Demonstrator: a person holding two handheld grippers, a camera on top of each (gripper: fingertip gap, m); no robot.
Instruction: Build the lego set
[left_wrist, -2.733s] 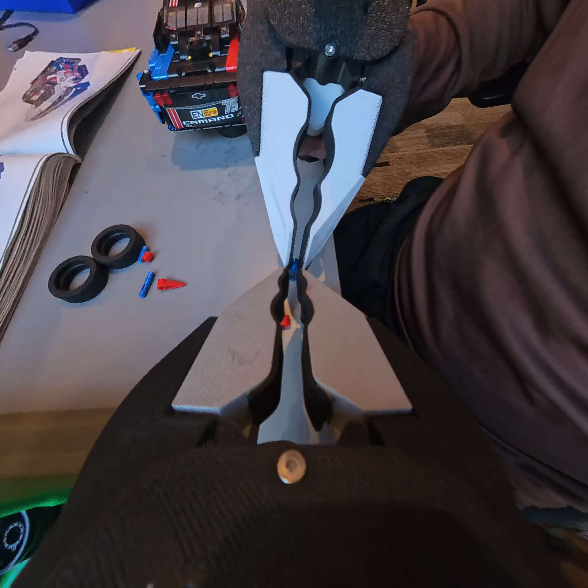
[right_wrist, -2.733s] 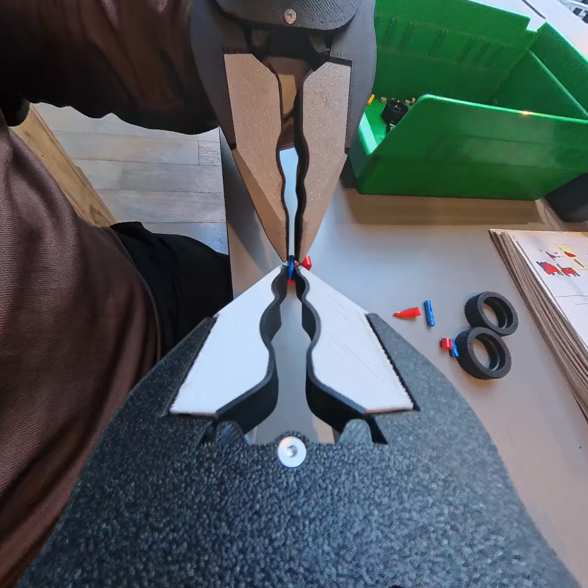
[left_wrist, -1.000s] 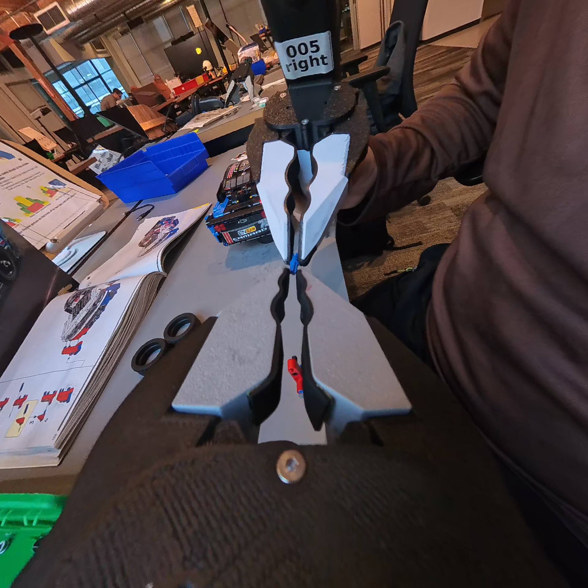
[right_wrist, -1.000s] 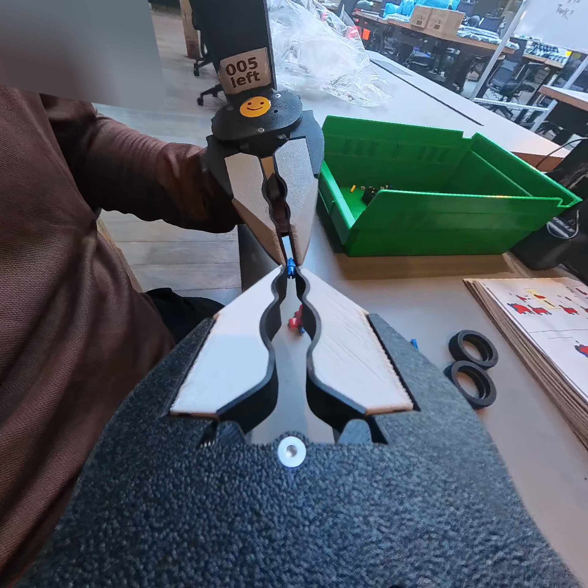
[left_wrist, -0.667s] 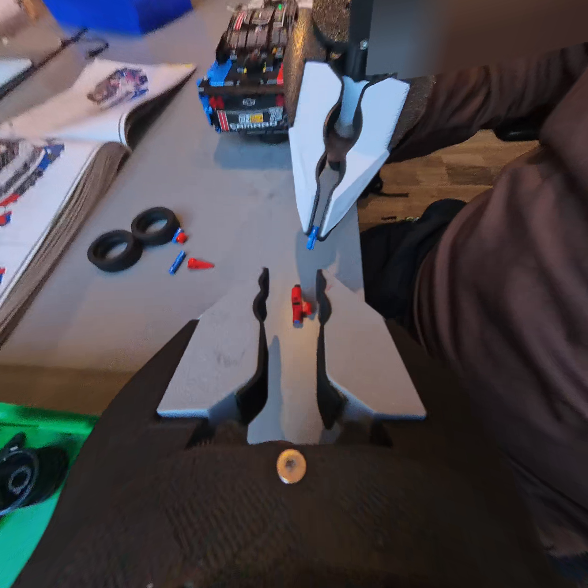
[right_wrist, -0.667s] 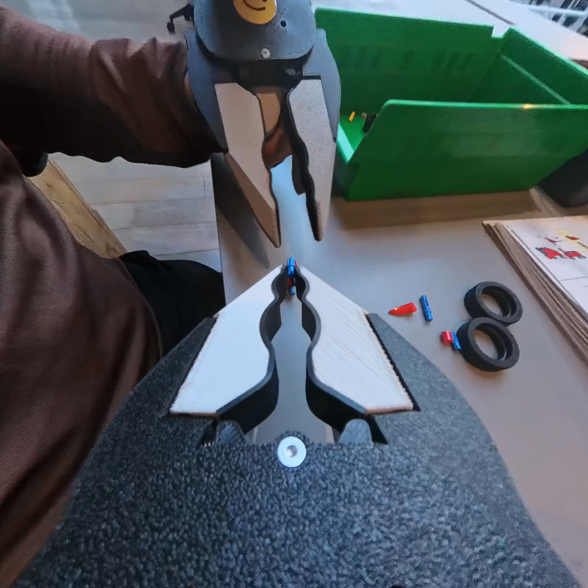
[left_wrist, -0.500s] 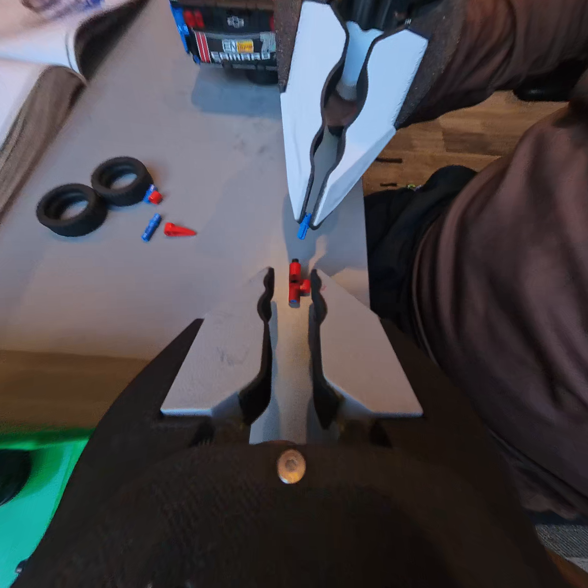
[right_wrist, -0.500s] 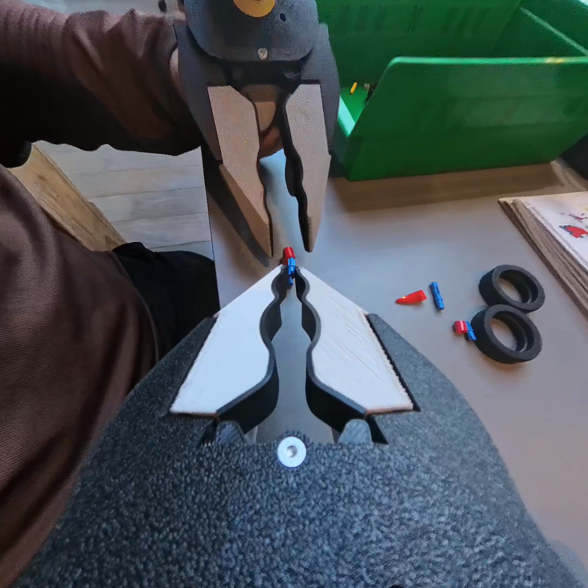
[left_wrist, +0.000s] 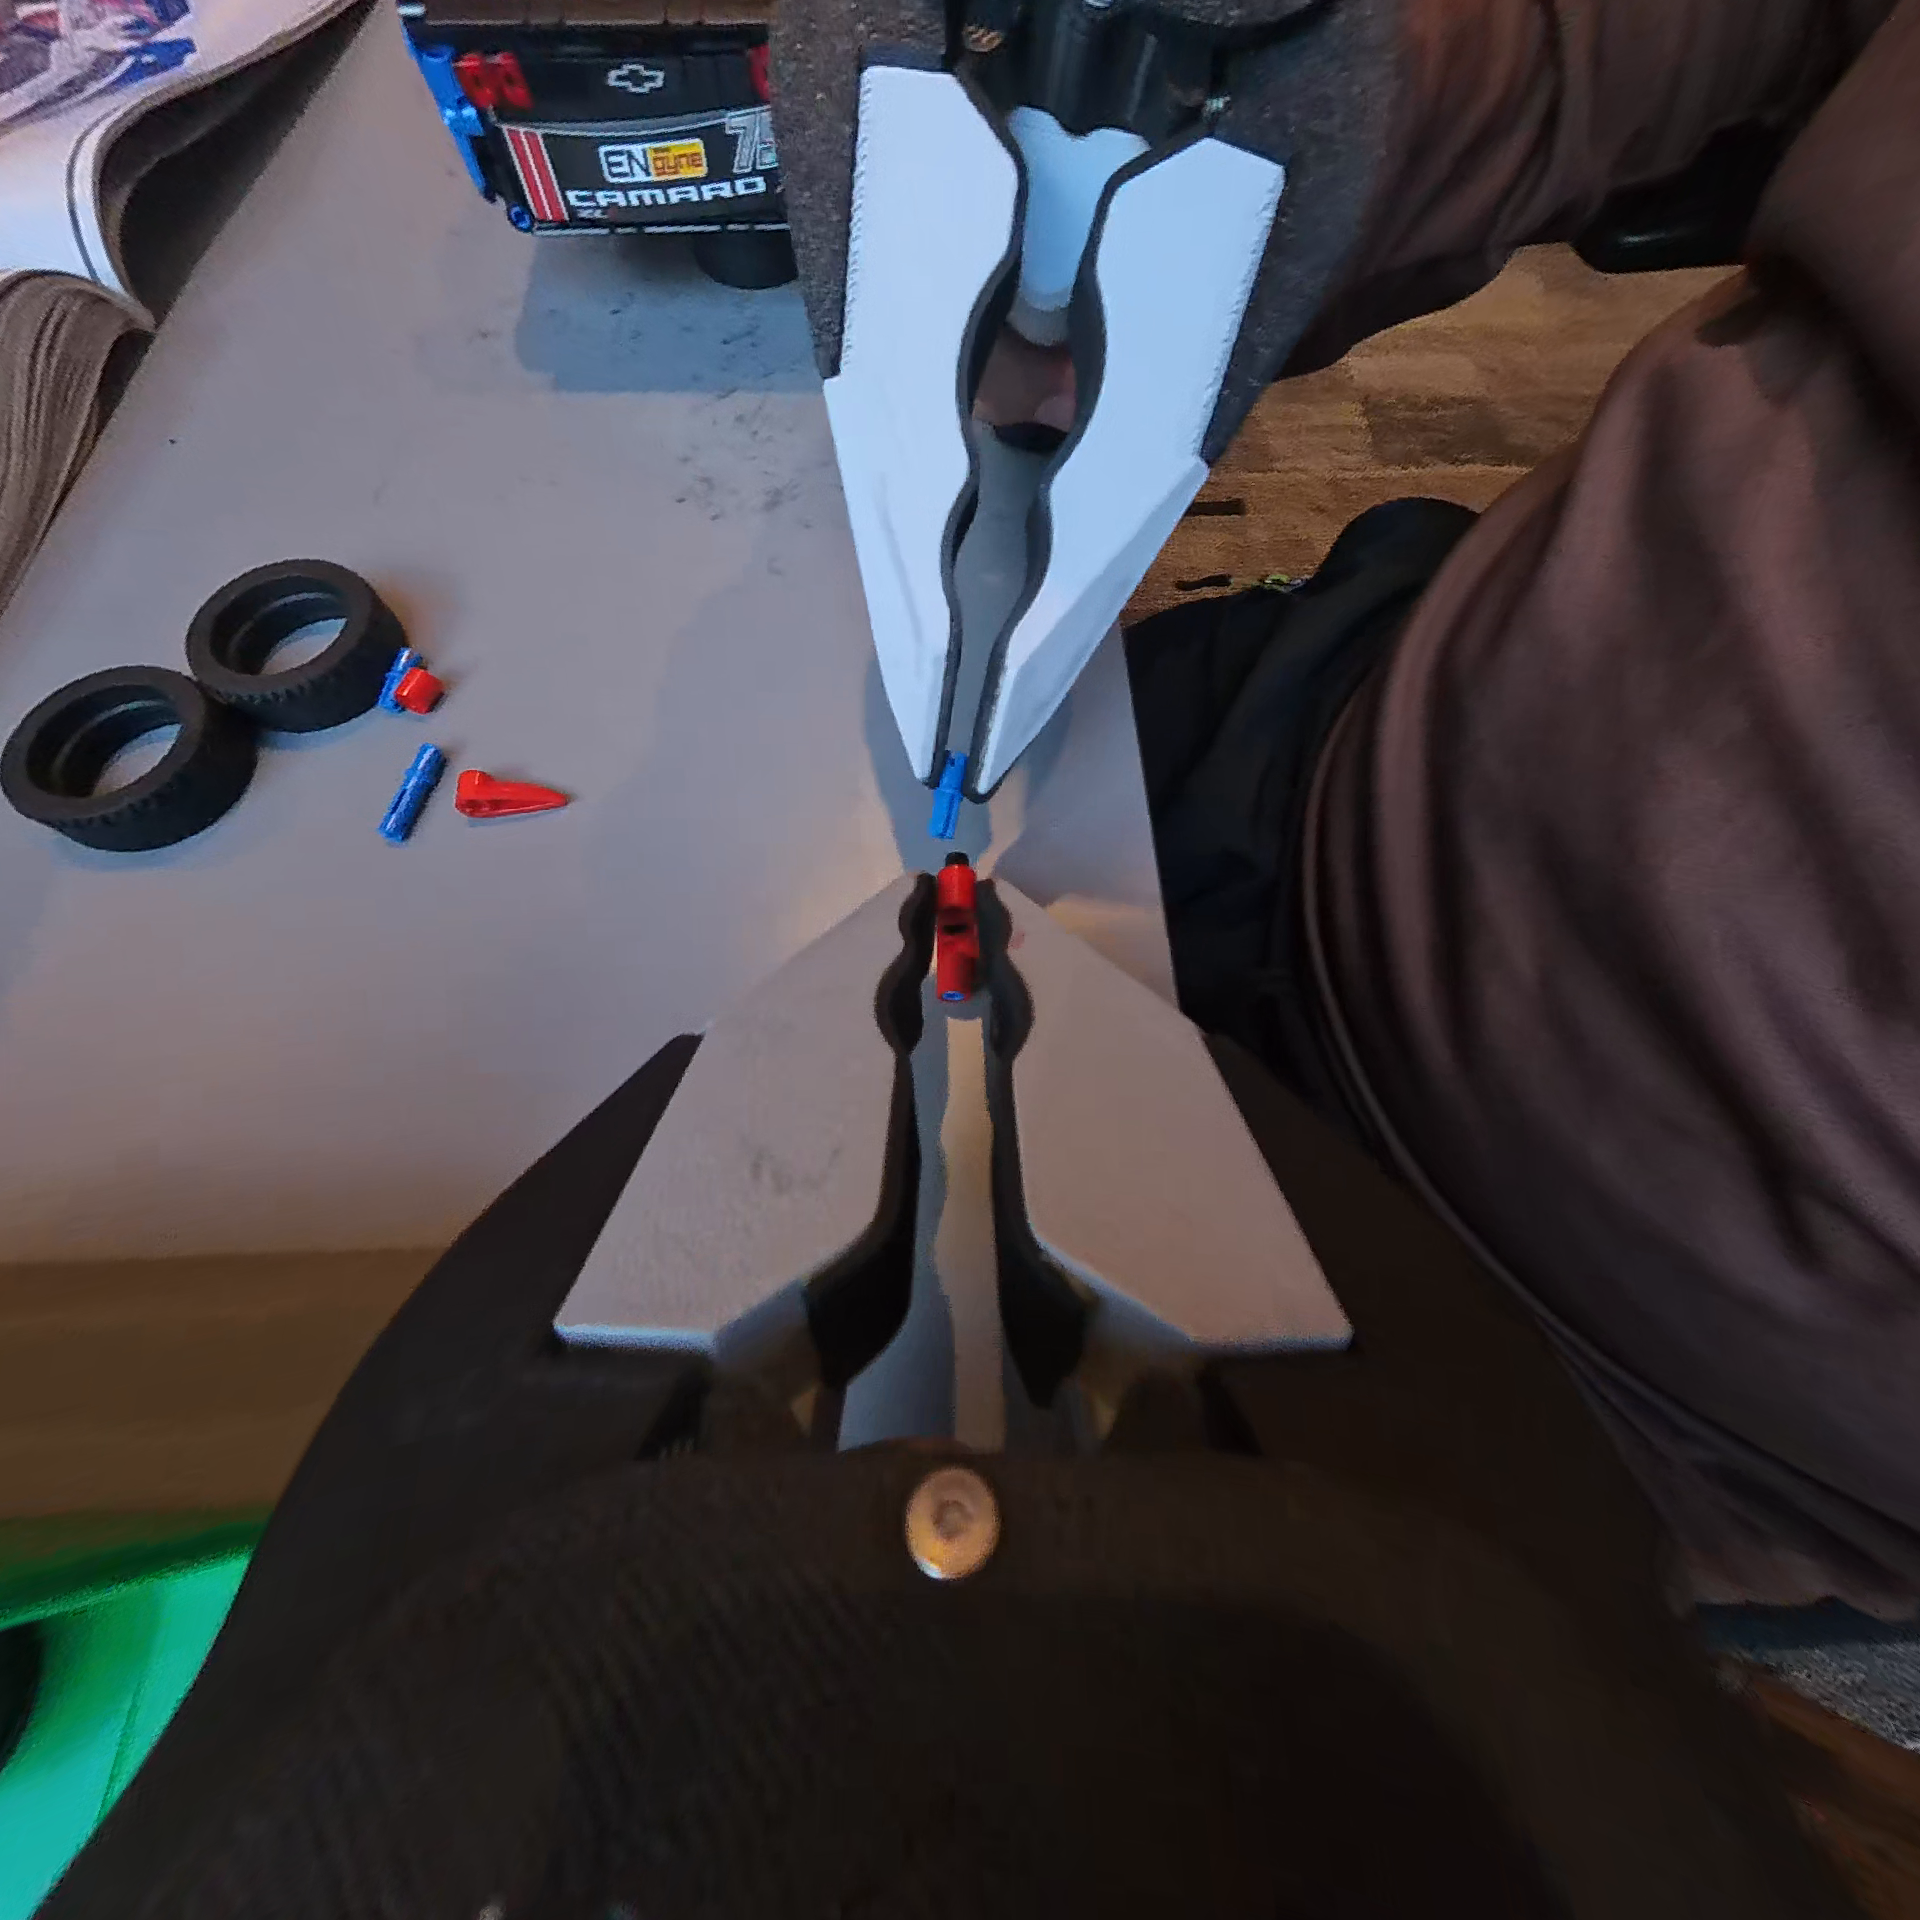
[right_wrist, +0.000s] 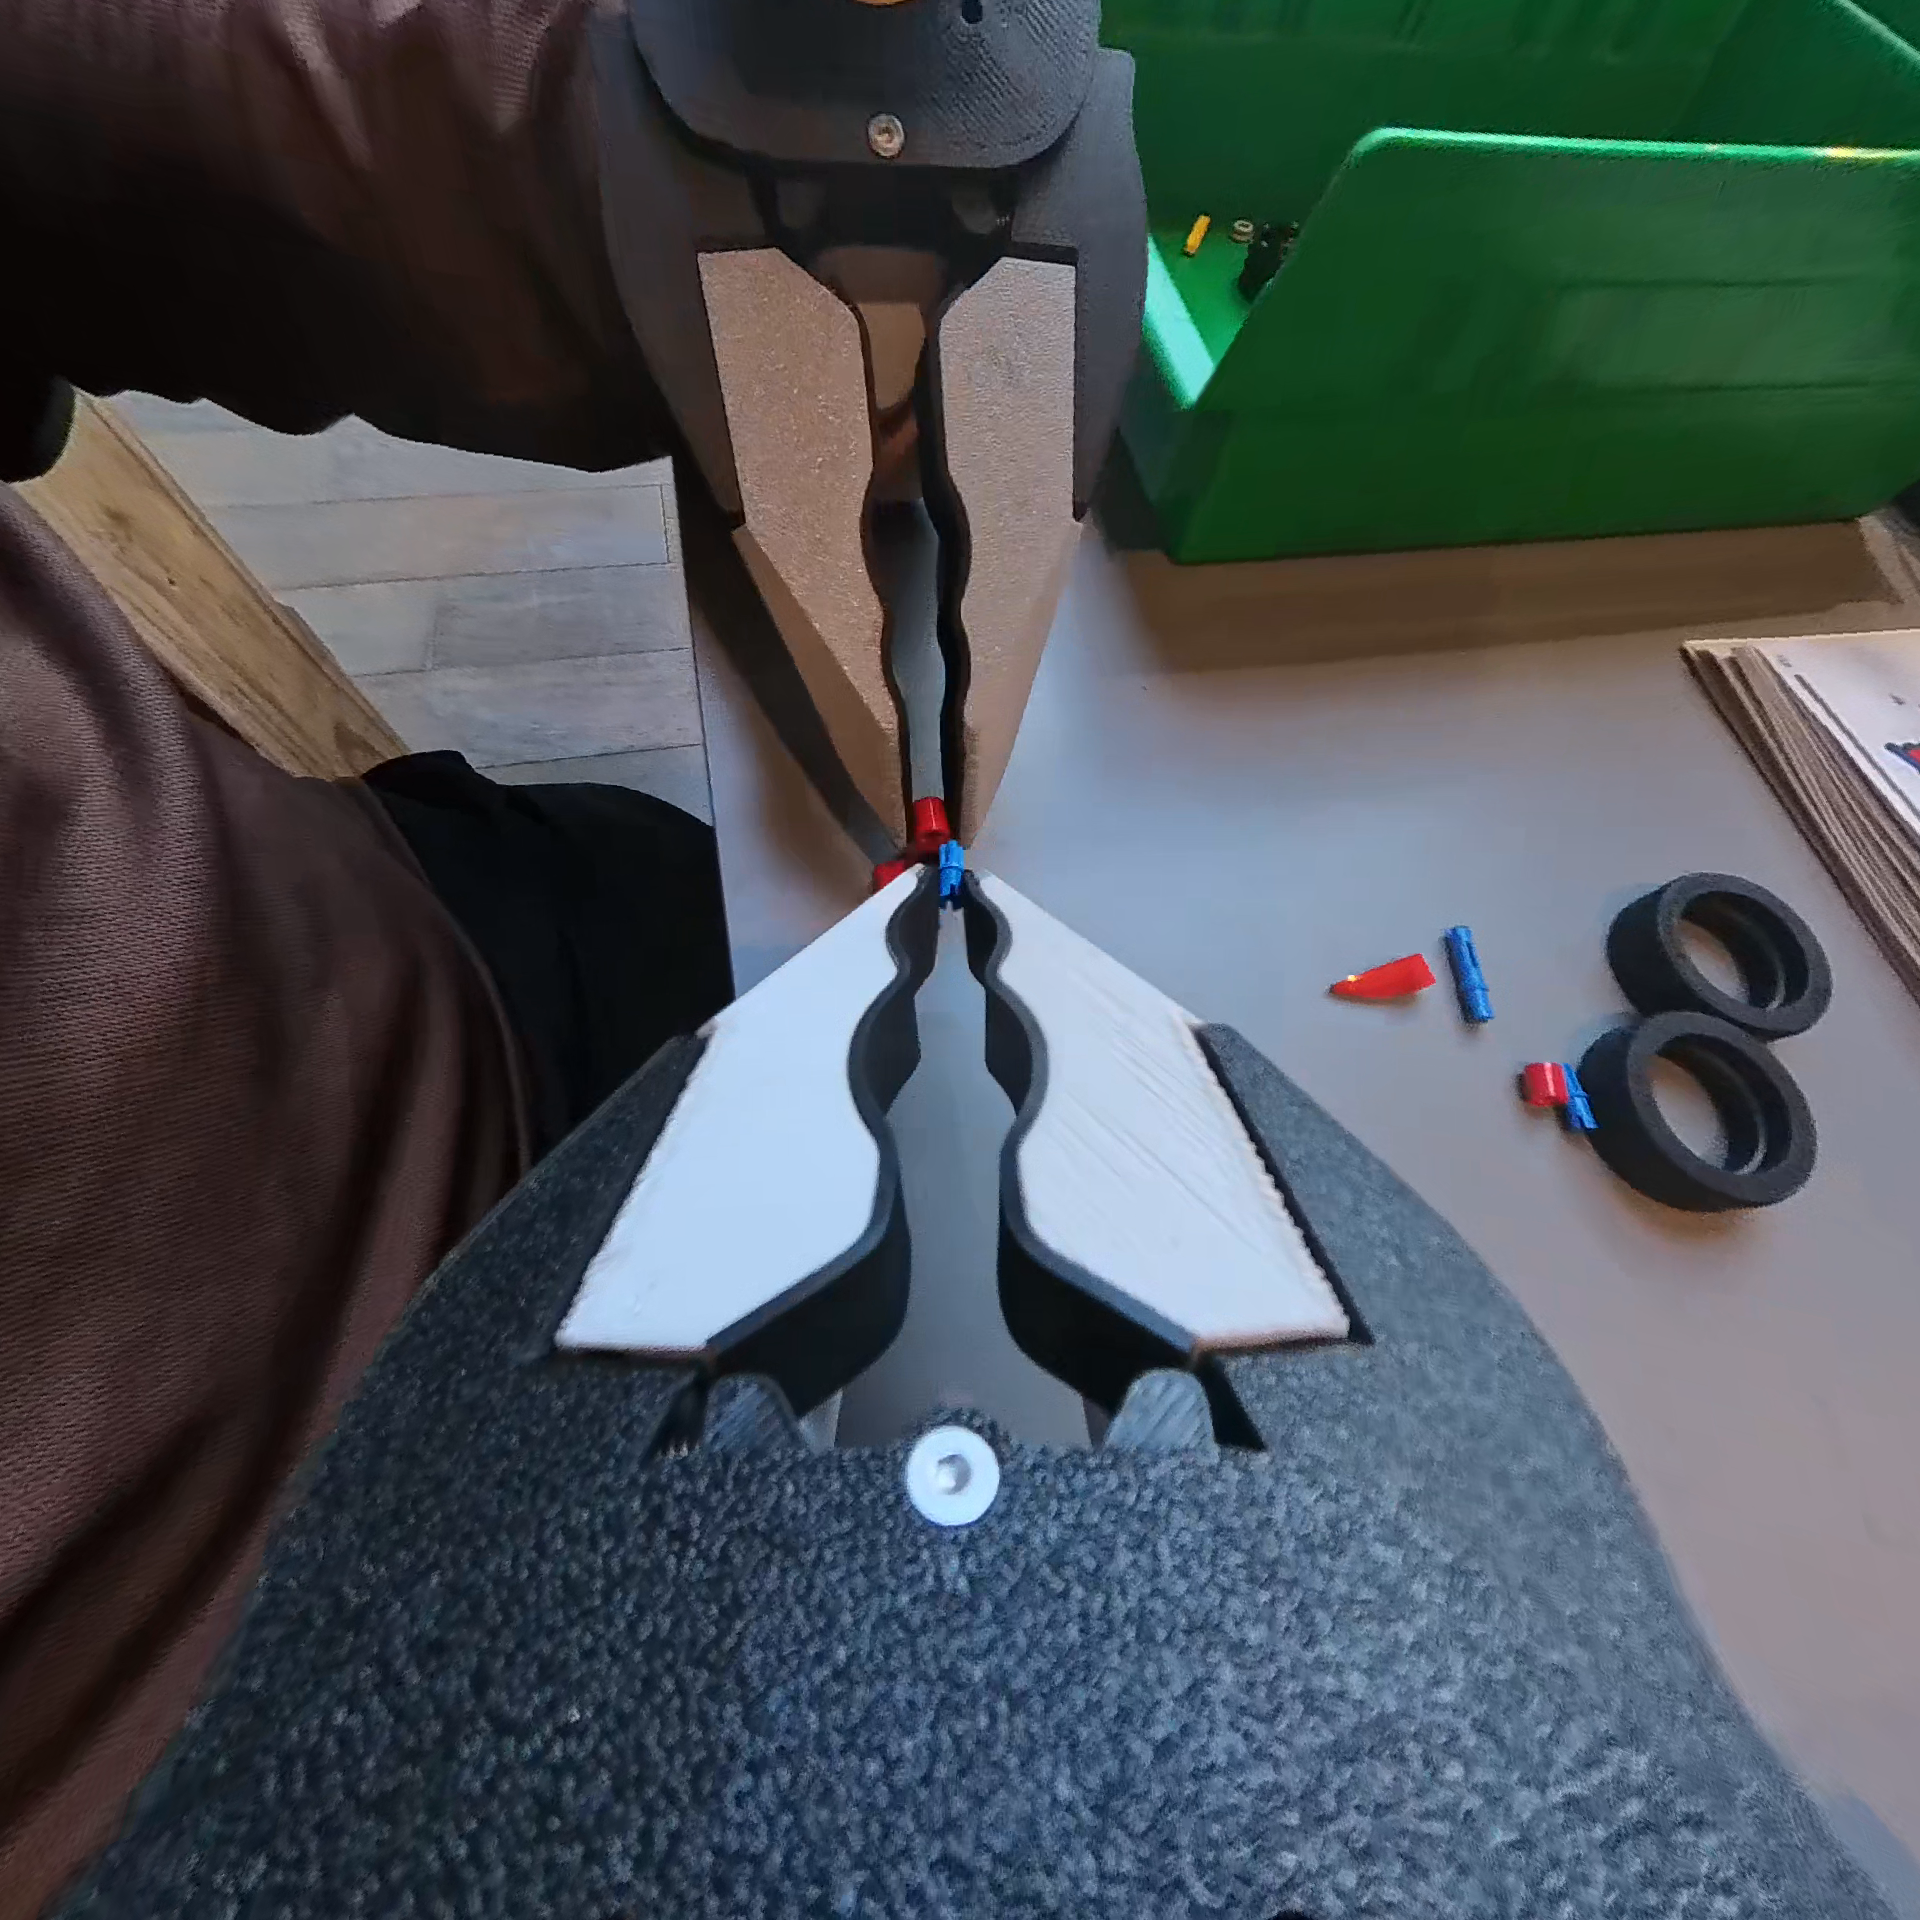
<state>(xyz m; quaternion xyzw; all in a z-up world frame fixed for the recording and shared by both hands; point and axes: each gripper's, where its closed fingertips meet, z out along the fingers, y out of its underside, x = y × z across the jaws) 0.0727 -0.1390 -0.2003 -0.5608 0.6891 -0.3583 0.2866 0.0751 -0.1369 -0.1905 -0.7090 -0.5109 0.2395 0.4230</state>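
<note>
My left gripper (left_wrist: 951, 896) is shut on a small red connector (left_wrist: 956, 930), low over the grey table near its front edge. My right gripper (left_wrist: 954, 774) faces it tip to tip and is shut on a blue pin (left_wrist: 948, 798). The pin's free end points at the end of the red connector, with a small gap between them. In the right wrist view my right gripper (right_wrist: 948, 885) holds the blue pin (right_wrist: 950, 868) just in front of the red connector (right_wrist: 928, 819), which sits in the left gripper (right_wrist: 928, 829).
Two black tyres (left_wrist: 296, 644) (left_wrist: 125, 753), a loose blue pin (left_wrist: 412, 790), a red wedge (left_wrist: 509, 795) and a small red-and-blue piece (left_wrist: 412, 686) lie to the left. The built car (left_wrist: 623, 135) and an open instruction book (left_wrist: 62, 208) are behind them. A green bin (right_wrist: 1558, 343) stands across the table.
The left gripper let go of the blue pin, opened, dropped around the red connector on the table and shut on it. The right gripper kept the blue pin and now faces the connector.
</note>
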